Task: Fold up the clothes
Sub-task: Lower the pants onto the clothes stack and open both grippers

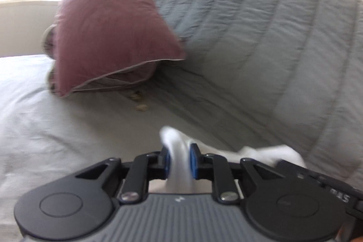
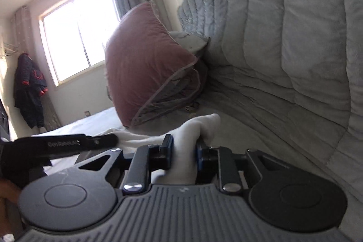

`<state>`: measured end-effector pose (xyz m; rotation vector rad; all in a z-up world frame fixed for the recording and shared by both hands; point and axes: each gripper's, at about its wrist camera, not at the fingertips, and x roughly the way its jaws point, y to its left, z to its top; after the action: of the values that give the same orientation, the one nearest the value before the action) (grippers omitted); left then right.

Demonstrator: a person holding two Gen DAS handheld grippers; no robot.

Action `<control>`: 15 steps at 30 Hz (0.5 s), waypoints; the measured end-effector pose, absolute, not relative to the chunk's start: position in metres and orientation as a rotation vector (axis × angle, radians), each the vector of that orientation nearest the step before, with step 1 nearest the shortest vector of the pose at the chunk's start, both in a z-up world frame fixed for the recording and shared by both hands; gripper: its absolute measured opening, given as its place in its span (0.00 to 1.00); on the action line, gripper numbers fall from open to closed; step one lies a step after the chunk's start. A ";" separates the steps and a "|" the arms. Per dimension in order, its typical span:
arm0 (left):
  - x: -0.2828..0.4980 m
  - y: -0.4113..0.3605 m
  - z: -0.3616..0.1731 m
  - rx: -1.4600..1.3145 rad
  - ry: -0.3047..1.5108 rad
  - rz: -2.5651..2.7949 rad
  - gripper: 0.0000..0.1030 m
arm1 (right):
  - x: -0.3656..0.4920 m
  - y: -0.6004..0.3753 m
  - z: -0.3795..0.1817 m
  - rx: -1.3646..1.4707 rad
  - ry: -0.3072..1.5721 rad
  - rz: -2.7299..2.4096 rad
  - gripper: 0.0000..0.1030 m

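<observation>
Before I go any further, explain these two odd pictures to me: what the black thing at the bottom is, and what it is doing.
No robot here: a person holds a pair of hand-held tongs in each hand, and each pair carries a wide-angle camera looking forward along its fingers. One picture is from the left tongs, the other from the right tongs. Each has white cloth between its blue pads, apparently the same piece, a garment being folded. In the right view, the black bar at the left is the other tongs. Below lies a bed with a pale sheet, a pink pillow and a grey quilt. The right view also shows a window and a dark jacket hanging on the wall.
</observation>
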<state>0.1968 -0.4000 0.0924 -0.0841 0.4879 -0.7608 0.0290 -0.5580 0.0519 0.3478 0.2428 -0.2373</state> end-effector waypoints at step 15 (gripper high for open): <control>0.165 -0.359 0.078 -0.114 0.453 -0.842 0.17 | -0.005 -0.530 0.064 0.171 0.205 -0.232 0.40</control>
<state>0.1646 -0.3589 0.0781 -0.1144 0.4529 -0.8420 -0.0052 -0.5303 0.0643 0.1706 0.2052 -0.2320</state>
